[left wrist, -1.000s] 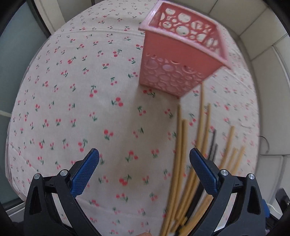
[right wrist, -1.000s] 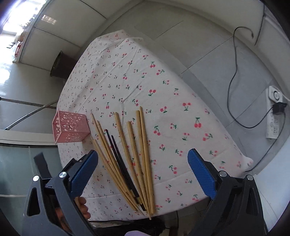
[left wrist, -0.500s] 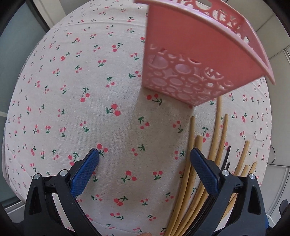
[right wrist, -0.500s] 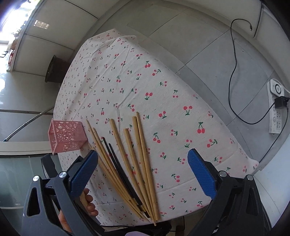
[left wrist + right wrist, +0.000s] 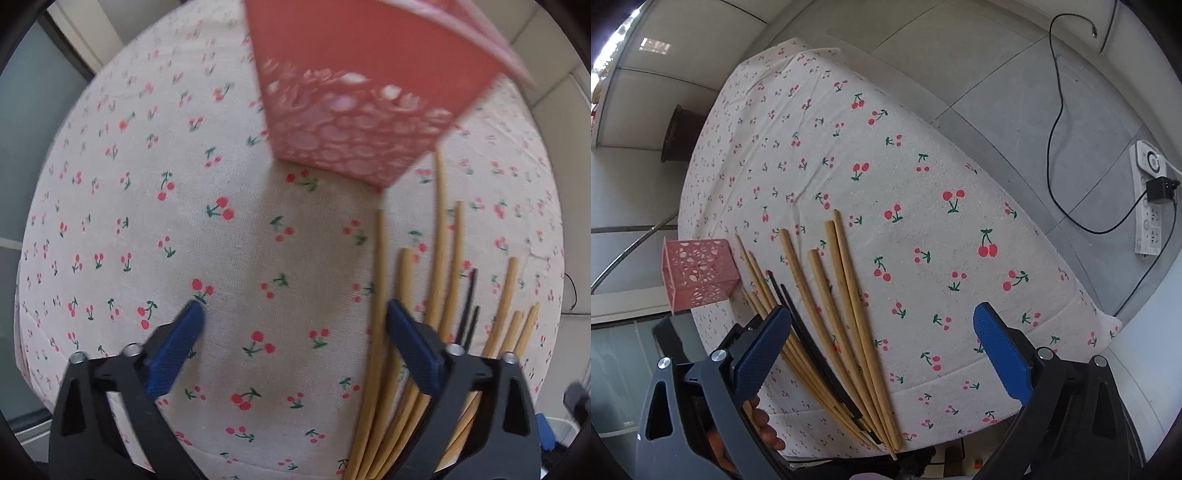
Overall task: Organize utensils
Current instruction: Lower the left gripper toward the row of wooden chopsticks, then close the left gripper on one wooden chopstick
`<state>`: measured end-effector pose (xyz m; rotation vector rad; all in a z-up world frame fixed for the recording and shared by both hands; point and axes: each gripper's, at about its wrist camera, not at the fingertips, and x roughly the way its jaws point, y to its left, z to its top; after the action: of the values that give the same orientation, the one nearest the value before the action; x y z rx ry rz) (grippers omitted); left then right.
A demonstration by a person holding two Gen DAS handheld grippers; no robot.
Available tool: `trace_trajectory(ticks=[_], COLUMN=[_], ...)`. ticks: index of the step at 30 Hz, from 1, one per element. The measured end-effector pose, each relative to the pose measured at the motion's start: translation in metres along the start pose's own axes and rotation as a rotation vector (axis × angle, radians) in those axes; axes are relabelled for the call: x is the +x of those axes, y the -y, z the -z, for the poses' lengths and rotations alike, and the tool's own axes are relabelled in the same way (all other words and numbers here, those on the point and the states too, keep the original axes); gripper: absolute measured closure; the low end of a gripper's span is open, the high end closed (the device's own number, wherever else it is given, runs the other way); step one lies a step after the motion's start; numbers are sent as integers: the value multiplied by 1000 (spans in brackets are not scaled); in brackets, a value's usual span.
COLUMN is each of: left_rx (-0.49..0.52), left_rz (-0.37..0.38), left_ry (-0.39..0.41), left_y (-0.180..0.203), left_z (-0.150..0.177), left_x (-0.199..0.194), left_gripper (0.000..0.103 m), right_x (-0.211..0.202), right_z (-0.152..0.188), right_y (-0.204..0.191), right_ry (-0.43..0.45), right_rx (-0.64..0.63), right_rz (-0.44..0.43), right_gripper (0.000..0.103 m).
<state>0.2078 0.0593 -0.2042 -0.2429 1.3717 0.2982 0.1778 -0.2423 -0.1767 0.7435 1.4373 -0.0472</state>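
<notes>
The left hand-held gripper (image 5: 293, 339) has its jaws spread wide and holds nothing; it hangs low over the worktop (image 5: 147, 221), facing the pink perforated basket (image 5: 369, 122). The right hand-held gripper (image 5: 882, 339) is likewise spread and empty, held higher and nearer the worktop's front edge.

Step in hand, as a judgement: approach, with no utensil yet grasped and the basket apparently empty. The next move calls for closing one hand-held gripper across a single chopstick, clear of its neighbours.

The wooden chopsticks (image 5: 846, 295) lie flat in a loose fan just beside the basket, with two black chopsticks (image 5: 809, 343) among them. Their long axes run from the front edge of the worktop, where the ends bunch and some overhang, toward the basket side, where the tips splay apart. One tip lies close to the basket's base; contact cannot be determined
</notes>
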Motion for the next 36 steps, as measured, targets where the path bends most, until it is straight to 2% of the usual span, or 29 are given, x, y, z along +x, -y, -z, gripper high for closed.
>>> trace_trajectory(ticks=[2,4,6,7,8,11,14,17,20,22,23,26,32,36], left_rx=[97,143,153,164,174,202,176,185,192,194,193,194,189,180], left_rz=[21,35,49,60,70,110,160,180,195,208,217,225,226,224], left_ry=[47,58,69,75,73,68,54,81,121,124,123,122,120,113], left_y=[17,26,29,28,29,22,6,-13,-25,-27,-29,-28,-32,-37], left_z=[9,13,15,16,18,23,26,31,38,38,39,31,28,29], left_x=[-8,-9,-10,-10,-10,-12,-17,-24,-43,-51,-53,-65,-67,-66], left_gripper=[57,70,78,90,95,98,98,98,98,98,98,98,98,98], right_x=[1,2,6,8,12,19,29,35,33,34,36,42,44,50], right_z=[0,-1,-2,-2,-4,-9,-13,-15,-18,-20,-21,-22,-20,-17], right_y=[-2,-5,-6,-6,-6,-6,-6,-13,-21,-25,-25,-28,-34,-40], right_ry=[16,42,48,45,43,42,18,43,111,136,139,149,151,159], right_rx=[-11,-26,-31,-28,-21,-15,-8,-5,-31,-44,-48,-75,-76,-120], right_rz=[23,55,69,77,91,126,131,154,203,256,273,308,297,353], right_gripper=[7,7,7,7,7,7,7,7,17,27,29,29,29,29])
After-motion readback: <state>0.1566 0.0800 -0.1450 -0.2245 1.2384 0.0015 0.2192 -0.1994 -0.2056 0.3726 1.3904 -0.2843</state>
